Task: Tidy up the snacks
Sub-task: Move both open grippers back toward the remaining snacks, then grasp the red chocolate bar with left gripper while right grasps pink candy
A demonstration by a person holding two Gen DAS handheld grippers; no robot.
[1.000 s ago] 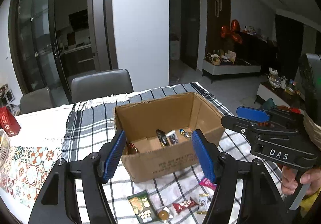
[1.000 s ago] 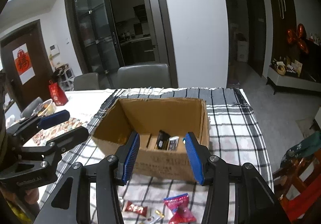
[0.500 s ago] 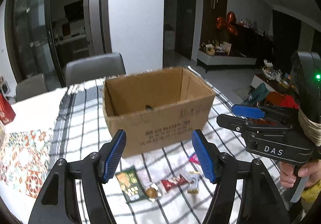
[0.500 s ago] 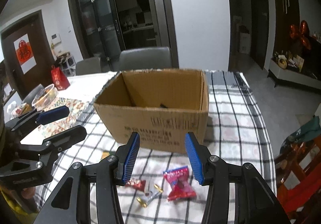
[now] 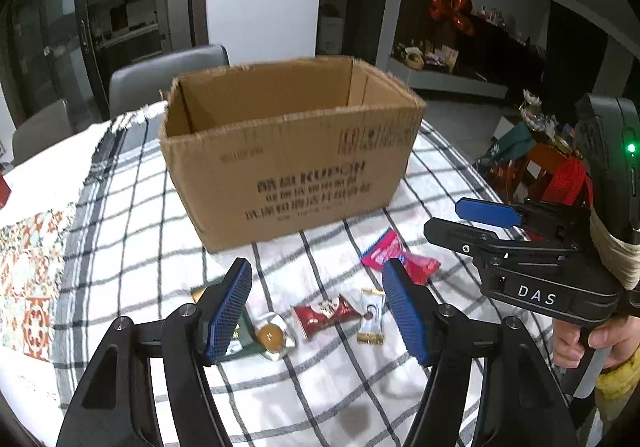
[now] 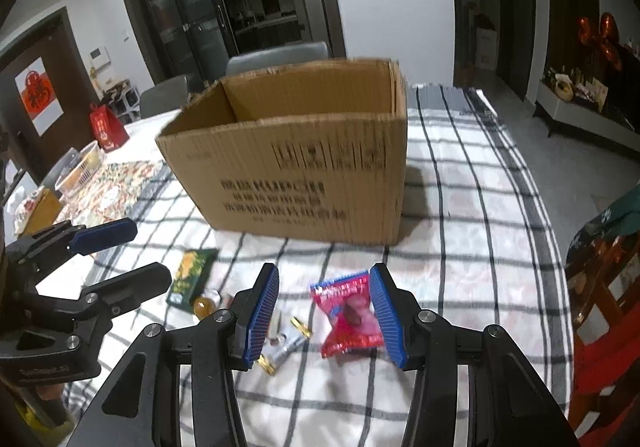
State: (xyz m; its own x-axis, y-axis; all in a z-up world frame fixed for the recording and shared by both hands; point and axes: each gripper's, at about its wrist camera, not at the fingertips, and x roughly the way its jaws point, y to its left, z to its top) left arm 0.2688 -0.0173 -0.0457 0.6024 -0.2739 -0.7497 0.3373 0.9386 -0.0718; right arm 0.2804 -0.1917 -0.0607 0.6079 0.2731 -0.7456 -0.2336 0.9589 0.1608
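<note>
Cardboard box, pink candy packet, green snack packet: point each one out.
Cardboard box (image 5: 296,167), left wrist view, printed front wall.
Pink candy packet (image 6: 352,311), right wrist view, middle of wrapper.
Green snack packet (image 6: 191,271), right wrist view, printed front face.

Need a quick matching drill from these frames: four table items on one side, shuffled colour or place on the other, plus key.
Items
1. box
2. pink packet
3. green packet
4. red candy

Descriptions
A. flat on the cloth, partly behind the left gripper's left finger
B. brown cardboard, open top, printed text on its front
C. between the open fingers of the right gripper
D. between the open fingers of the left gripper, beside a white-and-gold candy

Pairs: 1-B, 2-C, 3-A, 4-D
</note>
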